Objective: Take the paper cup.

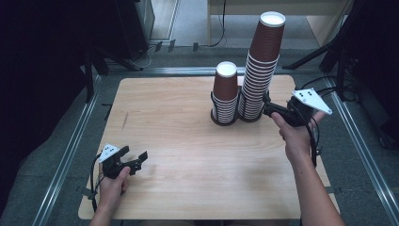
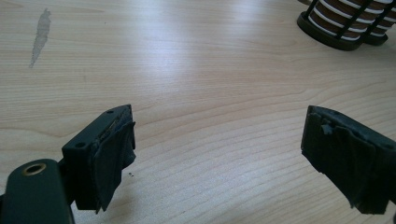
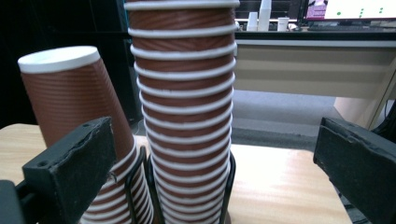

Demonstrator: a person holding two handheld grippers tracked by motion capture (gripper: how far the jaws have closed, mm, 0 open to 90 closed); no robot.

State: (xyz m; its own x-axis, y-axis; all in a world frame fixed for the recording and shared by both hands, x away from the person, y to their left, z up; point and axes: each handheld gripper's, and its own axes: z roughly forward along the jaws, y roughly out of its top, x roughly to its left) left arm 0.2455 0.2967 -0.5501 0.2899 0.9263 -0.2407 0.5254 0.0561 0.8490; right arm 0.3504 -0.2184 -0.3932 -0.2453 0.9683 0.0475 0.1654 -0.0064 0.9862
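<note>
Left gripper [image 1: 134, 157]: black two-jaw tool held low at the near left of the desk, jaws spread wide over bare wood, holding nothing.
Desk [image 1: 179, 155]: pale wood-grain top; a faint grey smear [image 2: 41, 35] marks it ahead of the left gripper.
Short stack [image 1: 225, 94]: brown ribbed paper cups with white rims, nested upside down in a black wire holder [image 2: 329, 35] at the far middle of the desk; its top cup leans a little to one side in the right gripper view.
Tall stack [image 1: 262, 66]: the same brown ribbed paper cups, nested far higher, touching or just beside the short stack on its right.
Right gripper [image 1: 269, 107]: black two-jaw tool at the lower right flank of the tall stack, jaws wide apart and empty; in the right gripper view they frame the stack without touching it.
Handling (judgement): the cups are probably light, thin-walled and easily crushed; a nested stack may sway or topple. Best hold is likely gentle, across the ribbed wall just under a rim.
Hard to make out: the tall stack's top is cut off in the right gripper view; whether each stack has its own holder is unclear.
</note>
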